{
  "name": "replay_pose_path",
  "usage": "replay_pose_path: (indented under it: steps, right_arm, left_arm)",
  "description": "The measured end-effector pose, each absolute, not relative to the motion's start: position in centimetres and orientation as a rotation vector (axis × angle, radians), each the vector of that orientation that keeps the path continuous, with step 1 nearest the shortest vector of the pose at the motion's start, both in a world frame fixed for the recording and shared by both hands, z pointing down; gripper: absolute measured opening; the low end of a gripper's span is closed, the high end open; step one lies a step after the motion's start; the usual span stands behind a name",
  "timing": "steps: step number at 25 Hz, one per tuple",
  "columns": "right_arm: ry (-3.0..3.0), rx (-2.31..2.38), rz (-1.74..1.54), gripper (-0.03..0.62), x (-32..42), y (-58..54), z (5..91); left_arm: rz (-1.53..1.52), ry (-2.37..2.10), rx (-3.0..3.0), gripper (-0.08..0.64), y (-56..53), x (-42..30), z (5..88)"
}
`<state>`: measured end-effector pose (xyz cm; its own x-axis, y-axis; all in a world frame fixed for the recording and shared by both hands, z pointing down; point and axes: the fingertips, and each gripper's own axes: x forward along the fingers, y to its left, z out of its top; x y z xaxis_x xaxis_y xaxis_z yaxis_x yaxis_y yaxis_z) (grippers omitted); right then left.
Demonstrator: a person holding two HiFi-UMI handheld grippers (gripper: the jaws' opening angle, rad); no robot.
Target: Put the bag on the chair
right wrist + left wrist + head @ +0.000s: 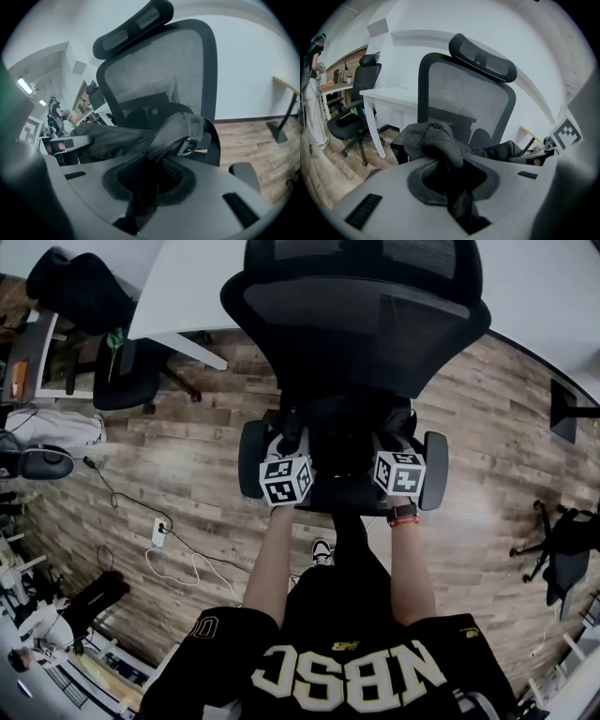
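Note:
A black mesh office chair point(366, 296) stands right in front of me, backrest point(466, 93) facing me. A dark grey fabric bag point(342, 442) hangs between both grippers over the chair's seat. My left gripper point(286, 479) is shut on a fold of the bag point(436, 140) at its left end. On the other side, the right gripper point(398, 472) is shut on the bag's right end point(173, 133), close to a metal strap ring point(186, 146). Whether the bag touches the seat is hidden.
A white desk point(178, 296) runs behind the chair. A second black chair point(127, 371) stands at the left, another chair base point(558, 549) at the right. Cables and a power strip point(159, 535) lie on the wood floor at the left. A person stands far left point(314, 93).

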<state>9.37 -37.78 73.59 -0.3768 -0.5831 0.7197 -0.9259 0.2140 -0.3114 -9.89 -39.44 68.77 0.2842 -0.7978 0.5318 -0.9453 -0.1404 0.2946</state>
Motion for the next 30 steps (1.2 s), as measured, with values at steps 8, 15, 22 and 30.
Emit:
replay_pose_path:
  steps: [8, 15, 22, 30]
  right_arm:
    - [-1.913, 1.343, 1.075, 0.063, 10.2, -36.5, 80.5]
    - [-1.841, 1.298, 1.121, 0.063, 10.2, -35.9, 85.8]
    - [-1.760, 1.250, 1.110, 0.067, 10.9, -35.7, 90.2]
    - [-1.580, 1.270, 1.137, 0.100, 14.2, -34.8, 94.8]
  left_arm:
    - [0.457, -1.470, 1.896, 0.072, -39.0, -9.3, 75.6]
    - [0.500, -1.451, 1.767, 0.074, -38.7, -10.0, 81.4]
    - [0.587, -1.446, 1.708, 0.086, -39.3, -10.7, 87.3]
    - [0.736, -1.351, 1.720, 0.130, -40.0, -11.0, 92.1]
